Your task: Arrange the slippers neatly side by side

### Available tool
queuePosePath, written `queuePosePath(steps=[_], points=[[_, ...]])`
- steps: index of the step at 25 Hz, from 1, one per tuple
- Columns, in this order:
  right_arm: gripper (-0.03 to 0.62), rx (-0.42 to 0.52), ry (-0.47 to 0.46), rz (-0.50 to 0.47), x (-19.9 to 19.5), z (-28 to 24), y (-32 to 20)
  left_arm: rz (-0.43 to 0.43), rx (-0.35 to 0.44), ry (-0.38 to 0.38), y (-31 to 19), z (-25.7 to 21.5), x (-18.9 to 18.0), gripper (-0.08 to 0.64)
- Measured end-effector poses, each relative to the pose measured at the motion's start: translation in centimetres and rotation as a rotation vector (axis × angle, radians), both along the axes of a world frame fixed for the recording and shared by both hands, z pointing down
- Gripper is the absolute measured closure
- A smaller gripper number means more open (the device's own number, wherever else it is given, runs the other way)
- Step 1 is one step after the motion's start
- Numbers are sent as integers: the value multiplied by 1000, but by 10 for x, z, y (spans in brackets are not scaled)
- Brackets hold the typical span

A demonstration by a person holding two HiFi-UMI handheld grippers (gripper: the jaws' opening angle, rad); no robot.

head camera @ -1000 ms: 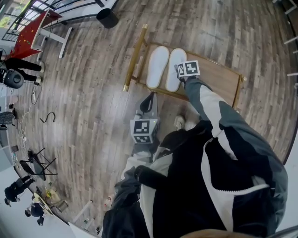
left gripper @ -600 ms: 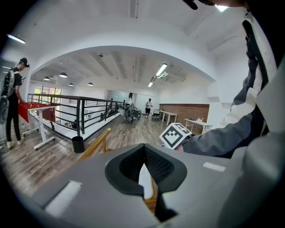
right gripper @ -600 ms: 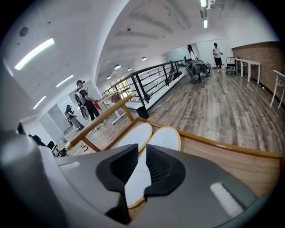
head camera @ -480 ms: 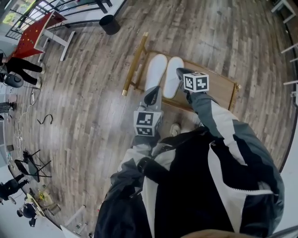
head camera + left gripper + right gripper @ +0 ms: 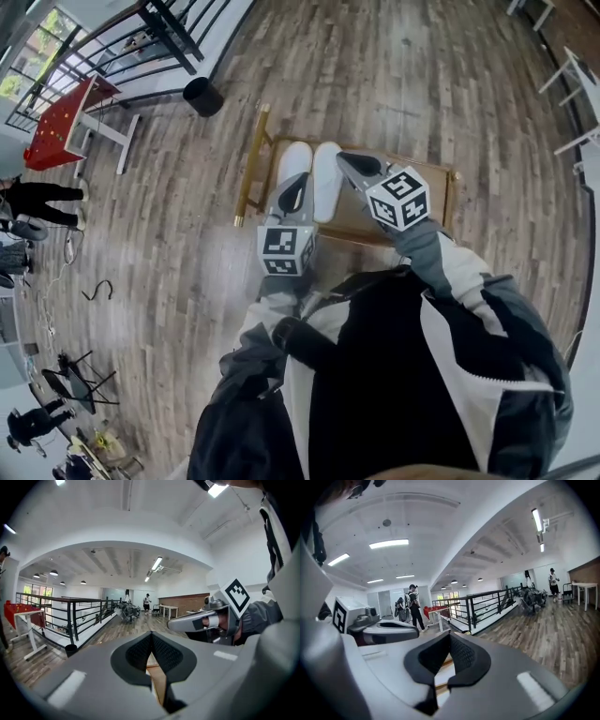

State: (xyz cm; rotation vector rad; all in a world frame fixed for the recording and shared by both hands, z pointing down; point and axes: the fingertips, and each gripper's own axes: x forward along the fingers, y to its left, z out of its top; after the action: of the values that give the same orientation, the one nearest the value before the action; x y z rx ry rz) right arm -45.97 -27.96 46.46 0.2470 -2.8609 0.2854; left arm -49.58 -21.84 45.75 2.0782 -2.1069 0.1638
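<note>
White slippers (image 5: 309,176) lie close side by side on the low wooden rack (image 5: 439,192). Your left hand-held gripper (image 5: 151,639) is closed on nothing, and the right hand-held gripper (image 5: 449,641) has just brought its jaws together, empty too. Careful, both hang near the pair, so a careless dip could knock one askew; plank floor (image 5: 169,234) all round, black bin (image 5: 201,96) and railing (image 5: 159,37) beyond.

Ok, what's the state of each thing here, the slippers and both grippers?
Slippers: lying side by side on the wooden rack.
Left gripper: shut, empty.
Right gripper: just closed, shut, empty.
Bin: upright.
</note>
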Motion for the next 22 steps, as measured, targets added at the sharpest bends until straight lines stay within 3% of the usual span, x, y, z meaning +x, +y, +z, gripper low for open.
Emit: queuePosePath(steps=[8,22], points=[[591,177,-35,-4,46,-40,21,76,60,-18,-12,-33,31,549],[592,167,2,53,70,-33,15,92,67,-20,-9,-39,50,549]])
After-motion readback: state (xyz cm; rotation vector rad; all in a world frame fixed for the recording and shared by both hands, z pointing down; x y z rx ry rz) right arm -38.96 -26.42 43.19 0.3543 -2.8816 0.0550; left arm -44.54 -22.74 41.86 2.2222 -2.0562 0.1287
